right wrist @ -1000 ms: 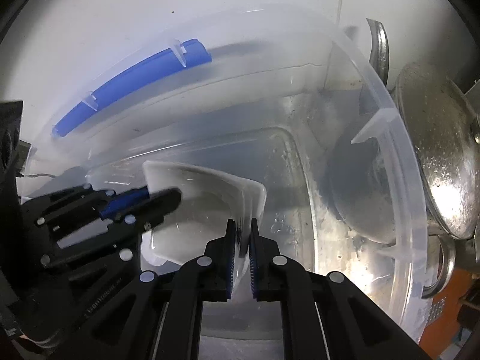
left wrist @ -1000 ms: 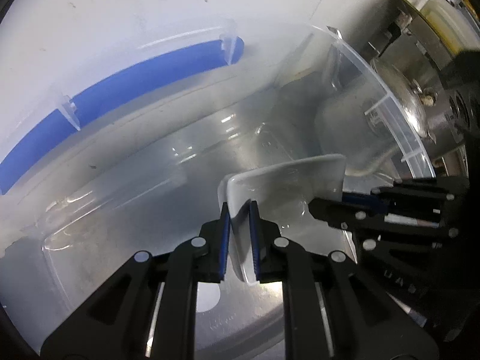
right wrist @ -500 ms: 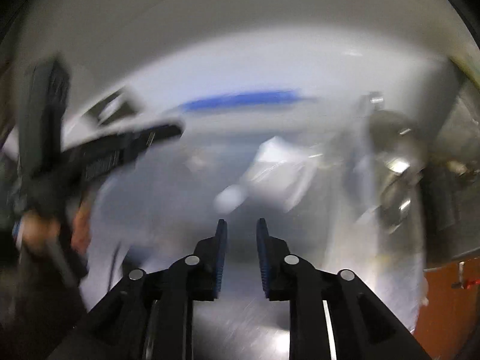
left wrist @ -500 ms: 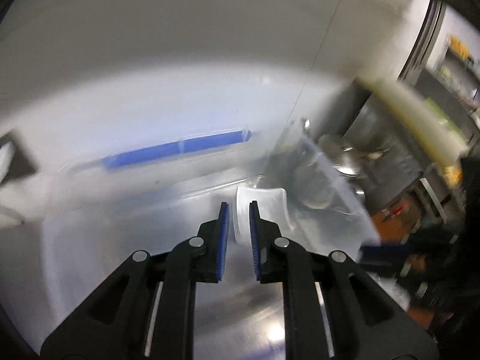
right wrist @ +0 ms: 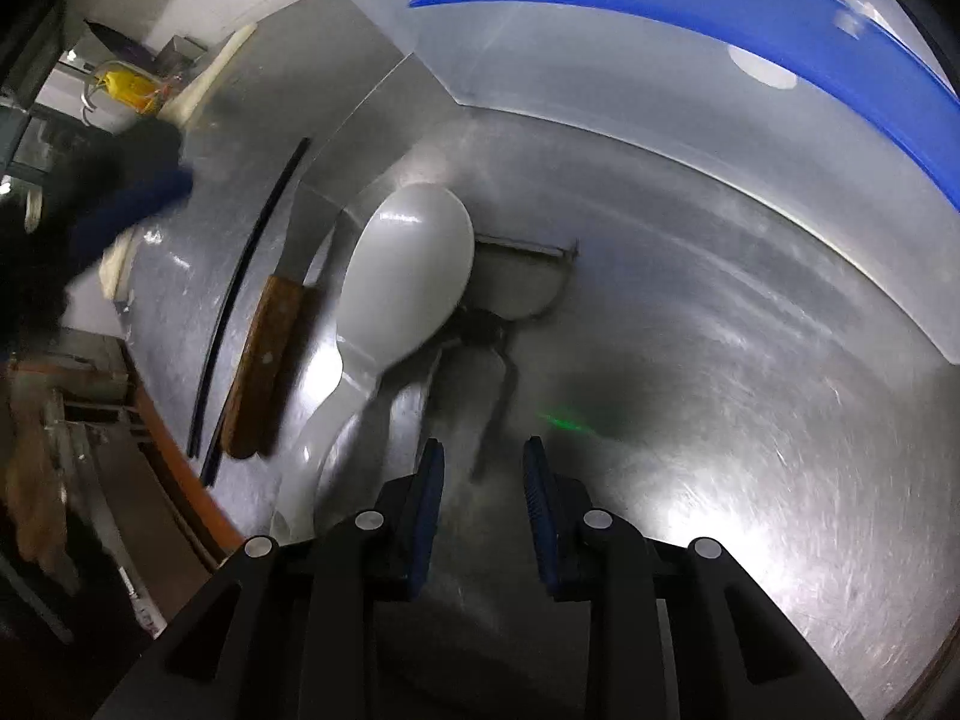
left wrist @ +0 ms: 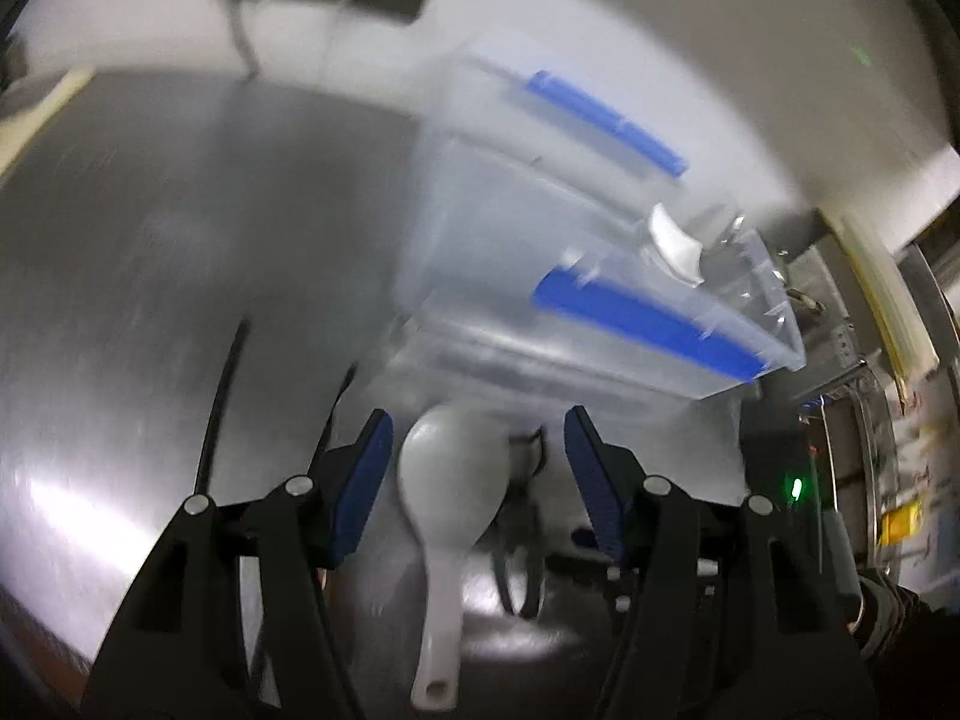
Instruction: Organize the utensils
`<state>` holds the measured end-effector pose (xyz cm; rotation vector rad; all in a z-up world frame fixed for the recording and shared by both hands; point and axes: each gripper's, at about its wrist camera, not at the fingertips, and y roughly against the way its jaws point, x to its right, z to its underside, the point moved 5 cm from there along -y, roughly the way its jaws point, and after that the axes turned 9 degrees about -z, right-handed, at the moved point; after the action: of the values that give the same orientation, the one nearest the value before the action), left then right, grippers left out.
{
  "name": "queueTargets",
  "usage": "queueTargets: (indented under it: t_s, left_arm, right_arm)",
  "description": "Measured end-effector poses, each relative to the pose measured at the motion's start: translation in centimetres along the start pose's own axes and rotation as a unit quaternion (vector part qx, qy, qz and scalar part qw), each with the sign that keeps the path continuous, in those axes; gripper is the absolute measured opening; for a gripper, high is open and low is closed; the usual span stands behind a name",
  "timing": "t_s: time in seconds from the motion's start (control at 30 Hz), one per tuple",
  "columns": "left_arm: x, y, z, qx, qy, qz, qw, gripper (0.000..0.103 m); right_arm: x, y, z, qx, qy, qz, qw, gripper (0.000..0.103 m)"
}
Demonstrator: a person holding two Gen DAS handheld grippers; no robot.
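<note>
My left claw (left wrist: 479,468) stands wide and its jaws are opening as I look down along it. A white ladle-shaped spoon (left wrist: 447,492) lies on the steel desk (left wrist: 150,300) in the gap between the blue pads (left wrist: 366,480), bowl pointing away from me and handle running back toward the camera; neither pad presses on it, so I am holding nothing on this side. Just beyond the spoon sits a clear plastic bin (left wrist: 540,276) with blue handle strips, and a small white dish (left wrist: 675,243) rests tilted inside it, toward its far right end. The view is smeared with motion, so finer detail in the bin is beyond me.

My right claw (right wrist: 483,492) is parted only a little, its jaws opening too, and there is just bare steel between the pads (right wrist: 429,498). It touches nothing. Ahead and to its left I see the same white spoon (right wrist: 405,276) lying on the desk (right wrist: 720,390), with a wooden-handled knife (right wrist: 261,360) just beside it on the left and a dark chopstick-like rod (right wrist: 240,300) further left. Some dark wire-framed utensil lies behind the spoon; I cannot tell what it is. The bin's wall (right wrist: 600,60) fills the top of this view.
</note>
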<state>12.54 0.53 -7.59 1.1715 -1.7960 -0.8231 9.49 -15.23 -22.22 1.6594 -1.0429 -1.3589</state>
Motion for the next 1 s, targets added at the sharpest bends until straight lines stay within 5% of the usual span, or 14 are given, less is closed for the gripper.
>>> queueTargets:
  t_s: [0.13, 0.27, 0.33, 0.73, 1.0]
  left_arm:
    - [-0.6, 0.6, 1.9, -0.009, 0.012, 0.005, 0.9999, 0.056]
    - [-0.8, 0.4, 3.3, -0.023, 0.011, 0.011, 0.9996, 0.056]
    - [-0.5, 0.0, 4.0, -0.033, 0.007, 0.020, 0.9992, 0.056]
    - [7.1, -5.2, 7.8, -0.133, -0.052, 0.089, 0.9858, 0.056]
    - [9.6, -7.9, 9.3, -0.194, -0.049, 0.119, 0.9726, 0.056]
  right_arm:
    - [-0.2, -1.8, 0.0, 0.003, -0.003, 0.042, 0.999, 0.027]
    - [0.1, -1.7, 0.3, 0.015, -0.009, 0.063, 0.998, 0.006]
    - [0.8, -1.3, 0.7, 0.018, -0.020, 0.066, 0.997, 0.004]
    - [6.1, 1.3, 5.1, 0.037, -0.133, -0.009, 0.990, 0.004]
    - [9.1, 3.7, 8.2, 0.044, -0.190, -0.098, 0.976, 0.001]
